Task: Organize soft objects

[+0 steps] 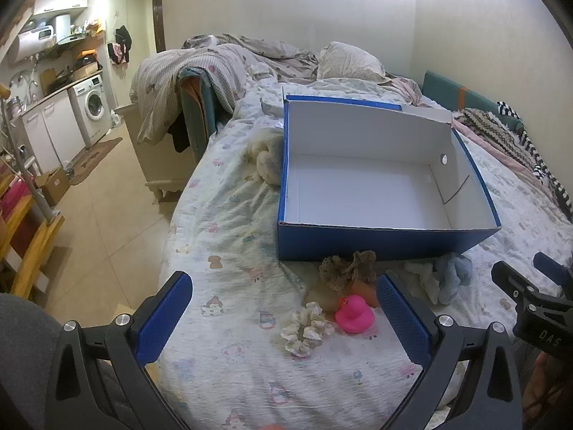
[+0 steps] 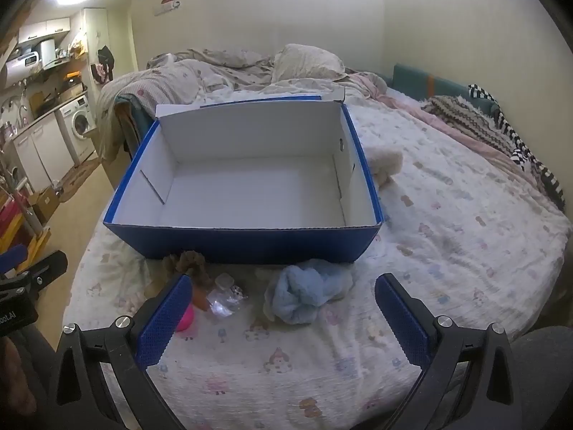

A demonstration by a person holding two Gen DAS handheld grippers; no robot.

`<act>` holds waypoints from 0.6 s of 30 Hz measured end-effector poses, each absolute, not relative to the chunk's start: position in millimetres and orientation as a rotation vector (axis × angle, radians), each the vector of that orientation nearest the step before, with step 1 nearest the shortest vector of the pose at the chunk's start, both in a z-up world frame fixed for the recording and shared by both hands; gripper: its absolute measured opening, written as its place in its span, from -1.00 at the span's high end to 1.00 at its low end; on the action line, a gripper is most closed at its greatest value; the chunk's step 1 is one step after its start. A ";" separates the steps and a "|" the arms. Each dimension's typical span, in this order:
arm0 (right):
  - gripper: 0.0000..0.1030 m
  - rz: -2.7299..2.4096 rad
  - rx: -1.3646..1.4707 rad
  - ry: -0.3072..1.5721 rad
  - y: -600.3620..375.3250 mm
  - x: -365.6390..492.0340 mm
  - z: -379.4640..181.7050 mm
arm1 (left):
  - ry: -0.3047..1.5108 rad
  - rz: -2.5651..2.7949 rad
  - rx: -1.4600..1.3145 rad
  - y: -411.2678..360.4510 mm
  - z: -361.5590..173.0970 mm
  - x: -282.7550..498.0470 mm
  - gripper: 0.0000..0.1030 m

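An empty blue box (image 1: pixel 386 242) with a white inside sits on the bed; it also shows in the right wrist view (image 2: pixel 250 247). In front of it lie a pink rubber duck (image 1: pixel 352 313), a white scrunchie (image 1: pixel 306 329), a brown scrunchie (image 1: pixel 345 268), an orange item (image 1: pixel 363 292) and a light blue cloth (image 1: pixel 453 276). The blue cloth (image 2: pixel 304 295) lies just ahead of my right gripper (image 2: pixel 283 317), which is open and empty. My left gripper (image 1: pixel 283 317) is open and empty, with the white scrunchie between its fingers' lines.
A cream plush (image 1: pixel 266 159) lies beside the box. A clear plastic piece (image 2: pixel 225 295) lies by the brown scrunchie (image 2: pixel 189 263). Rumpled duvet and pillow (image 1: pixel 343 61) lie at the bed's far end, clothes (image 1: pixel 501 136) on the right. The bed edge and floor (image 1: pixel 104 215) are to the left.
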State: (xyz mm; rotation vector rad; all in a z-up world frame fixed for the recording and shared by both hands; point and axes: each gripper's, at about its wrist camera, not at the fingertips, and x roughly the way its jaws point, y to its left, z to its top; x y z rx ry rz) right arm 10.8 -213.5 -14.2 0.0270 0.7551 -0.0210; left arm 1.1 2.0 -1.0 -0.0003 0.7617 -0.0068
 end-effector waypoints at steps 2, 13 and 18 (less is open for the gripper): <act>-1.00 -0.021 0.028 0.754 -213.7 10.8 -14.1 | 0.763 -0.005 0.000 2.1 -1.0 1.2 -0.99; -1.00 -0.021 0.028 0.755 -213.6 10.9 -14.3 | 0.762 -0.003 0.001 1.8 -1.4 0.9 -0.99; -1.00 -0.021 0.029 0.755 -213.5 11.0 -14.4 | 0.757 -0.001 -0.001 2.2 -0.9 0.9 -0.99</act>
